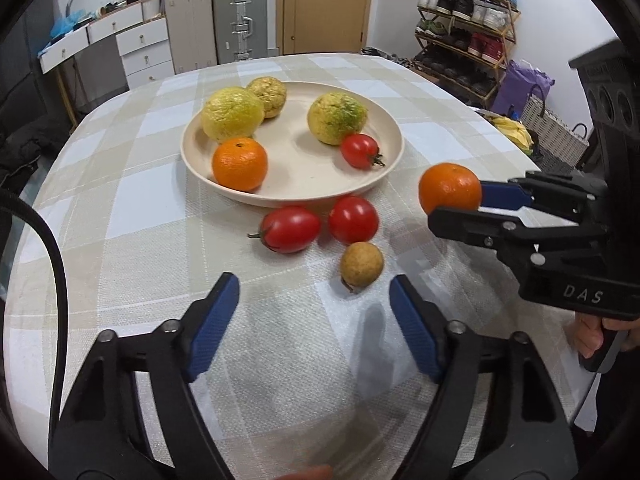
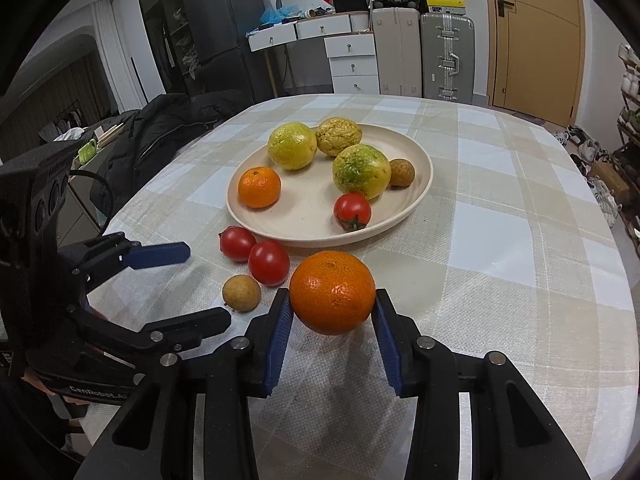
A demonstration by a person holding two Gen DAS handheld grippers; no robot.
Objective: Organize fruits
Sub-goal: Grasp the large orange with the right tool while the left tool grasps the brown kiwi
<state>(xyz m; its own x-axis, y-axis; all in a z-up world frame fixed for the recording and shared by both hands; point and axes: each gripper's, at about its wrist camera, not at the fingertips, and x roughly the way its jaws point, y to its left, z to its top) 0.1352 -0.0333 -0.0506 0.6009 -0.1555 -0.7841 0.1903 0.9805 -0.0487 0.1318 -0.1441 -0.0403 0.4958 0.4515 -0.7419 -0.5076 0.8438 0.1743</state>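
Observation:
My right gripper [image 2: 331, 307] is shut on an orange tangerine [image 2: 332, 292] and holds it above the cloth, near the front of the cream plate [image 2: 416, 196]; it also shows in the left wrist view [image 1: 450, 194]. The plate [image 1: 192, 148] holds a tangerine [image 1: 239, 164], three yellow-green fruits, a tomato [image 1: 360, 151] and a small brown fruit [image 2: 401, 173]. Two tomatoes [image 1: 290, 229] [image 1: 353, 219] and a brown longan [image 1: 361, 266] lie on the cloth before the plate. My left gripper [image 1: 314, 322] is open and empty, just short of the longan.
The table wears a checked beige and white cloth [image 1: 120, 200]. A black jacket [image 2: 160, 136] lies off its left edge. Bananas [image 1: 512, 130] lie at the right edge. Suitcases, drawers and a shoe rack [image 1: 468, 28] stand behind.

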